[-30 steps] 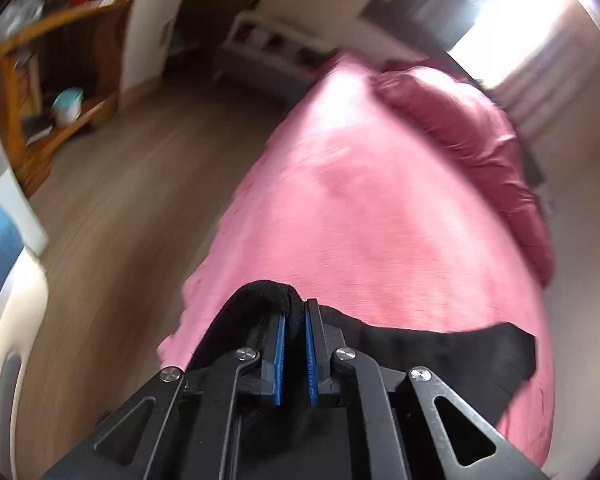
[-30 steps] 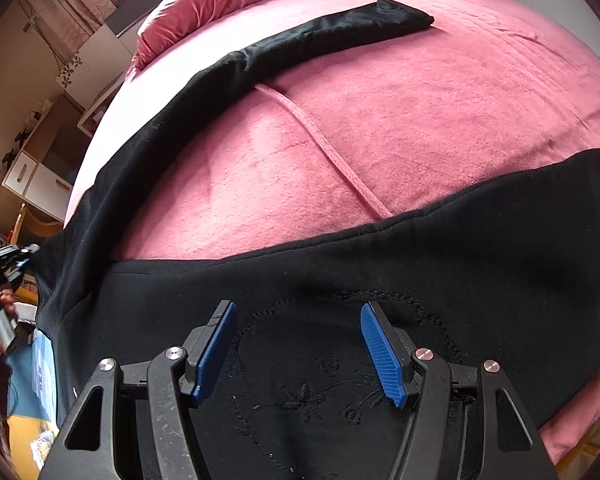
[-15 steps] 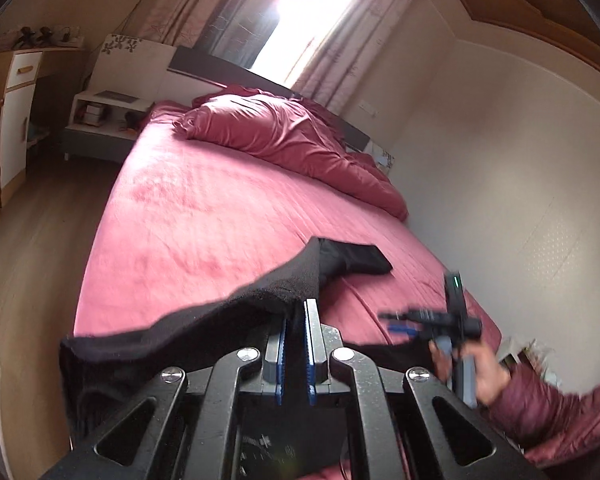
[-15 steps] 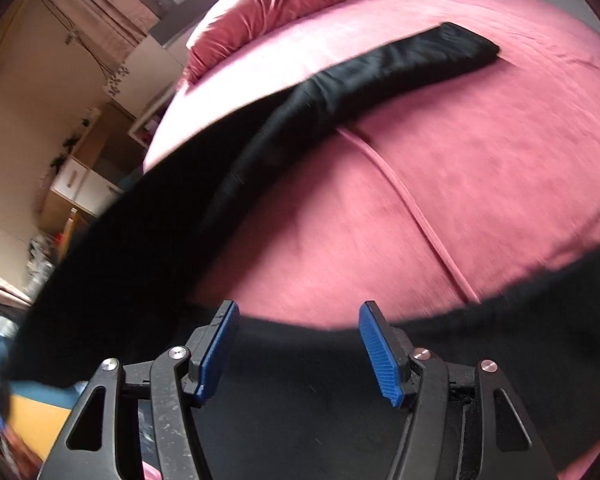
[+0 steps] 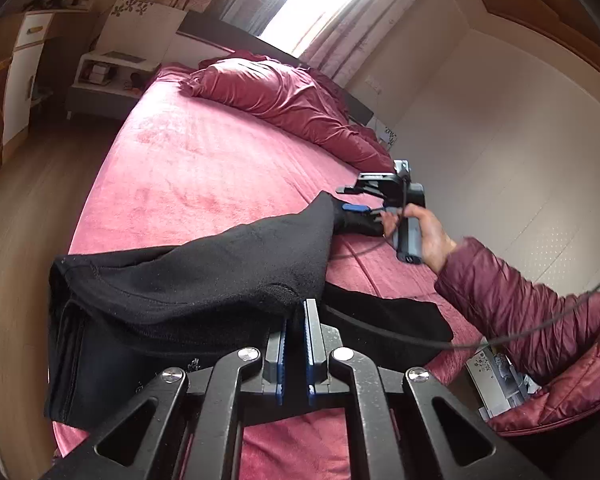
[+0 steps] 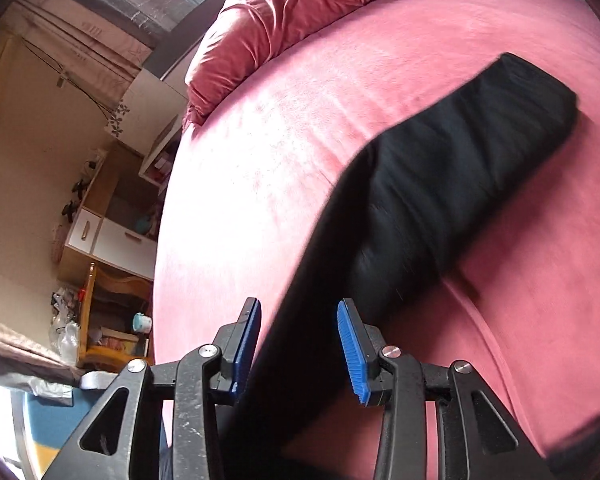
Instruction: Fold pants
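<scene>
Black pants lie across the pink bed, one leg stretched toward the pillows. The left gripper is pinched tight on a raised fold of the fabric. The right gripper is spread wide over that leg, gripping nothing.
</scene>
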{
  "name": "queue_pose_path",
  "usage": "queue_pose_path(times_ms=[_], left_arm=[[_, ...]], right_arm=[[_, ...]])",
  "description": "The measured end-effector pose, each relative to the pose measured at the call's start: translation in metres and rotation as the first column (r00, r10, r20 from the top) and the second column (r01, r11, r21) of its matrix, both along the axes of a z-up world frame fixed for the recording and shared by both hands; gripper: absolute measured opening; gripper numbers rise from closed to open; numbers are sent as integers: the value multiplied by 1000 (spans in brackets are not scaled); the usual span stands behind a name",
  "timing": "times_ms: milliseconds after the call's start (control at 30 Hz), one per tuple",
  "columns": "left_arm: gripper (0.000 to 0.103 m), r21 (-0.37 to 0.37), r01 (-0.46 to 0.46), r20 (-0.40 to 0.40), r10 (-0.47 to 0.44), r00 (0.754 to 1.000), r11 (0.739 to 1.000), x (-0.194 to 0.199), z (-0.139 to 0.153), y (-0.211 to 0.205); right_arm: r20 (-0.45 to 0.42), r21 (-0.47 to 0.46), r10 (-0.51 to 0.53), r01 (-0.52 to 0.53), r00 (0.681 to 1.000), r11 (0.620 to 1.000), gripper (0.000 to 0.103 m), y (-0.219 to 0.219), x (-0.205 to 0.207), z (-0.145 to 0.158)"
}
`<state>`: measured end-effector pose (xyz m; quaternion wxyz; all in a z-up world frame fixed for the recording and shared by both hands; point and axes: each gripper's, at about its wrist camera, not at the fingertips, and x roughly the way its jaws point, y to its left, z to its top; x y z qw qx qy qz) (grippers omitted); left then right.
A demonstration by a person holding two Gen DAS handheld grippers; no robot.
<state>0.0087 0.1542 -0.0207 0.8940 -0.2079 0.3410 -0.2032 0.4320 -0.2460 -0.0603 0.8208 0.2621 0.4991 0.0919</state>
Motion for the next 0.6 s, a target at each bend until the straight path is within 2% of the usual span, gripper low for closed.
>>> queue_pose_path(times_ms=[100,133,200,267,400,533,600], left_arm=[[7,-3,-5,-13,5,1000,1000,0,-2,4],[7,-4,-10,-16,10,1000,1000,1,-2,6],[7,-7,-28,-27,28,999,1000,8,-2,12],[7,0,-61,-31,61,998,998,19,0,21],[7,61,-152,-32,154,988,987,75,17,56],[7,109,-292,-35,298,954,950,144,39,100],[7,103,-324,-35,329,944,940,164,49,117]], right_arm=[[-50,-57,5,-8,999,998,40,13,27,-13],[-79,-94,-1,-7,997,996,32,17,37,-21],[-92,-133,9,-21,996,991,7,21,45,-29],[-73,-153,22,-33,997,988,7,20,45,-26],[-4,-140,38,-38,999,989,7,10,44,1],[97,-69,50,-44,994,997,7,-3,26,42],[171,-40,77,-71,982,997,7,-4,3,64]])
